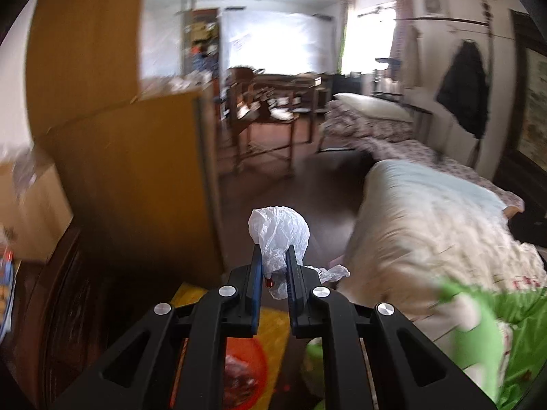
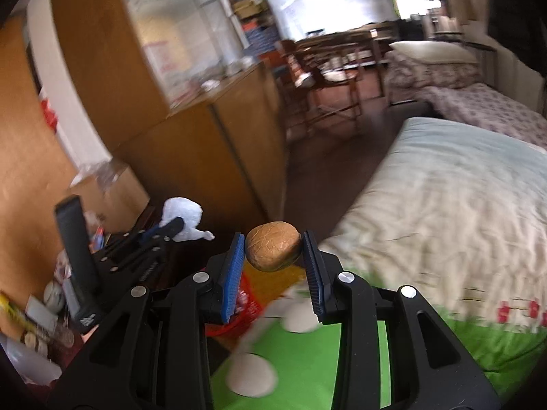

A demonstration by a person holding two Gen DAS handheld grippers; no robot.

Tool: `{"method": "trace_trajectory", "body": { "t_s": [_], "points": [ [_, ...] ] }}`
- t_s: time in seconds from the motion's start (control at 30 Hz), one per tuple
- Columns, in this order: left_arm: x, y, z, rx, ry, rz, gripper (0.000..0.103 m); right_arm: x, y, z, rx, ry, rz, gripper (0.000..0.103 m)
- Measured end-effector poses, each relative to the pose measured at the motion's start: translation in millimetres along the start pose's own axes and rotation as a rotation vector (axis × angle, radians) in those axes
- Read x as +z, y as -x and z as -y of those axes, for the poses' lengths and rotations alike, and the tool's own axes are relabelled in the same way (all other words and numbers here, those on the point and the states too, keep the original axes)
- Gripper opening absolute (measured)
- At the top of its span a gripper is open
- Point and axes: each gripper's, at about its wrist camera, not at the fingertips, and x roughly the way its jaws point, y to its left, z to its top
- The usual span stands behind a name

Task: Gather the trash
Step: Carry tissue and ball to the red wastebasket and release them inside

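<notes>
While both grippers aloft — white plastic wad (image 1: 278,235) left (image 1: 272,256), brown ball (image 2: 272,246) right (image 2: 273,249)

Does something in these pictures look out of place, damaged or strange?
Nothing looks spilled or broken. The left gripper is shut on a crumpled white plastic wrapper, and the right gripper is shut on a crumpled brown paper ball. Both are held in the air beside the bed. The background is blurred.

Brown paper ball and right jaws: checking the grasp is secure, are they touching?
Touching. In the right wrist view, the brown paper ball sits pinched between both blue pads of the right gripper, with no gap on either side.
</notes>
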Motion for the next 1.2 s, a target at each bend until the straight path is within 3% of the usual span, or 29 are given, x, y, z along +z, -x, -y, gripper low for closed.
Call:
{"method": "trace_trajectory", "body": {
  "t_s": [0.33, 0.53, 0.6, 0.63, 0.7, 1.0, 1.2],
  "points": [
    [-76, -44, -108, 0.049, 0.192, -0.193, 0.013, -18, -71, -73, 0.053, 0.115, -0.165, 0.035],
    [-108, -71, -131, 0.063, 0.239, -0.289, 0.013, -29, -98, -78, 0.053, 0.118, -0.227, 0.035],
    [-115, -76, -136, 0.067, 0.24, -0.319, 0.022, -31, -102, -77, 0.048, 0.117, -0.239, 0.035],
    [-118, -77, -138, 0.082, 0.239, -0.33, 0.045, -31, -104, -77, 0.047, 0.117, -0.242, 0.035],
    [-119, -71, -143, 0.123, 0.248, -0.319, 0.077, -33, -107, -77, 0.045, 0.116, -0.251, 0.035],
    [-118, -36, -156, 0.253, 0.252, -0.291, 0.089, -40, -123, -90, 0.093, 0.147, -0.3, 0.035],
    [-140, -7, -176, 0.319, 0.279, -0.32, 0.093, -46, -156, -118, 0.13, 0.191, -0.359, 0.036]
  ]
}}
